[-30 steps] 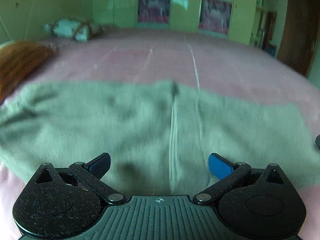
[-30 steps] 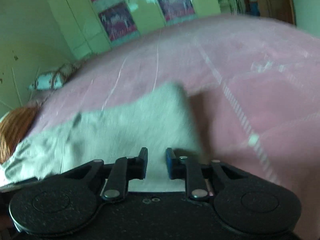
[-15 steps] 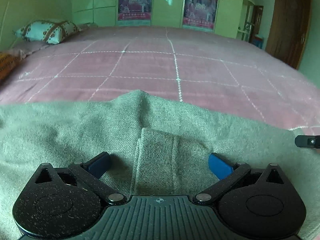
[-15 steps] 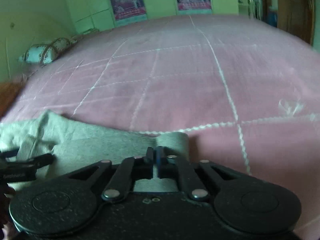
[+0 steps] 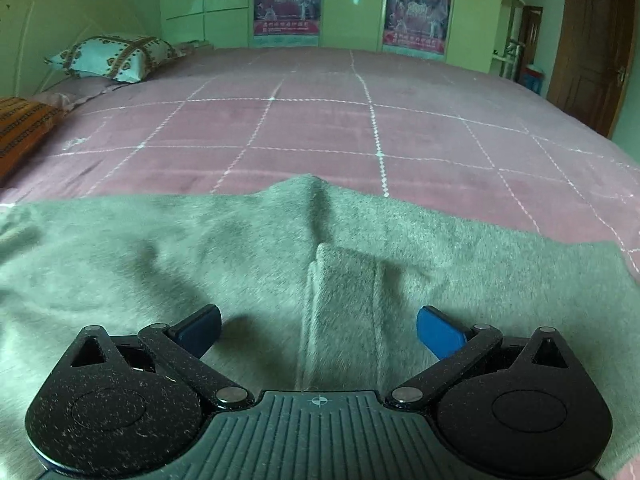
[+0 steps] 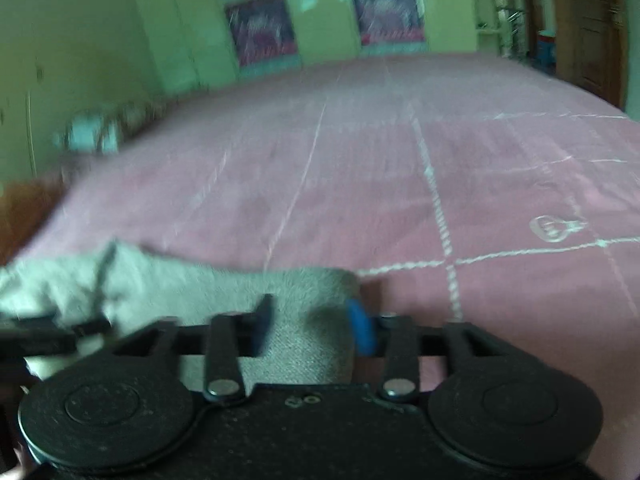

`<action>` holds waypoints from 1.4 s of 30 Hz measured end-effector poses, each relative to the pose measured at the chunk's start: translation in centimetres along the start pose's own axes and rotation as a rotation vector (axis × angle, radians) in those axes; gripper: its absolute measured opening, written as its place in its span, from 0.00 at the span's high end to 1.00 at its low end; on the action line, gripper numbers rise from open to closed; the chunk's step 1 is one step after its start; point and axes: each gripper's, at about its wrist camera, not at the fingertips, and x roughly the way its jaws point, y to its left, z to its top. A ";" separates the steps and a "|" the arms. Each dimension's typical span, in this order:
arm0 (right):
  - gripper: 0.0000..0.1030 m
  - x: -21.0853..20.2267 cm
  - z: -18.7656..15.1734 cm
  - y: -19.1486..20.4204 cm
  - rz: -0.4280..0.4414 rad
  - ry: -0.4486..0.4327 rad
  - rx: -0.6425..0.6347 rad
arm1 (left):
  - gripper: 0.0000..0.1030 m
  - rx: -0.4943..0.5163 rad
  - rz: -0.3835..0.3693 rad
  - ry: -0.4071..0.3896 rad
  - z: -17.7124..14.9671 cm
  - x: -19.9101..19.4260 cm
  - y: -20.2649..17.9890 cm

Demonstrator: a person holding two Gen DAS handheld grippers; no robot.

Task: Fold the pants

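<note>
Grey-green pants (image 5: 240, 256) lie spread across the near part of a pink checked bed (image 5: 360, 128). A folded strip of the same cloth (image 5: 344, 304) runs toward me between the left fingers. My left gripper (image 5: 318, 324) hovers just above it, open wide, gripping nothing. In the blurred right wrist view the pants' right end (image 6: 304, 300) lies between the fingers of my right gripper (image 6: 312, 320). Its jaws are opening and the pads stand off the cloth. The left gripper's dark tip (image 6: 36, 332) shows at that view's left edge.
A patterned pillow (image 5: 116, 56) and an orange cushion (image 5: 20, 132) lie at the bed's far left. Green cupboards with posters (image 5: 288, 0) line the back wall. A brown door (image 5: 592, 48) stands at the right. Bare pink bedcover stretches beyond the pants.
My right gripper was shut on the pants' end half a second ago and now stands apart from it. The left gripper slid across the pants early on, then held still, open throughout.
</note>
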 end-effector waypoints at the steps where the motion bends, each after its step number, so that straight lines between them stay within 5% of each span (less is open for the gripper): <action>1: 0.26 -1.2 -0.3 0.0 0.008 -0.030 0.004 | 0.00 0.006 0.010 0.001 -0.1 -0.5 0.1; 7: 0.30 -4.8 -2.4 2.0 0.119 -0.101 -0.052 | 0.00 0.006 0.025 -0.009 -1.7 -3.3 0.4; 9: 0.32 -3.4 -3.4 3.1 0.069 -0.015 -0.115 | 0.00 0.019 0.033 0.012 -2.7 -3.3 0.4; 11: 0.27 0.0 -4.9 3.8 -0.052 0.162 -0.202 | 0.00 0.003 0.020 0.004 -3.3 -3.5 0.8; 14: 0.26 0.2 -4.7 3.4 -0.055 0.173 -0.160 | 0.00 -0.011 0.022 0.024 -3.5 -4.3 1.5; 21: 0.19 -5.8 -5.1 2.4 -0.005 0.025 -0.125 | 0.00 -0.037 -0.046 0.007 -5.4 -8.1 3.9; 25: 0.18 -8.4 -6.2 1.0 0.017 -0.002 -0.084 | 0.00 -0.007 -0.020 -0.072 -7.2 -11.5 6.3; 32: 0.18 -9.2 -6.7 1.0 0.037 0.007 -0.043 | 0.00 -0.359 0.100 -0.101 -9.7 -11.5 17.1; 38: 0.18 -9.6 -6.9 2.9 0.050 0.010 -0.075 | 0.00 -0.730 -0.198 -0.158 -10.5 -7.2 27.0; 42: 0.18 -9.7 -6.8 3.8 0.036 0.021 -0.101 | 0.00 -0.792 -0.231 -0.195 -9.0 -4.3 30.2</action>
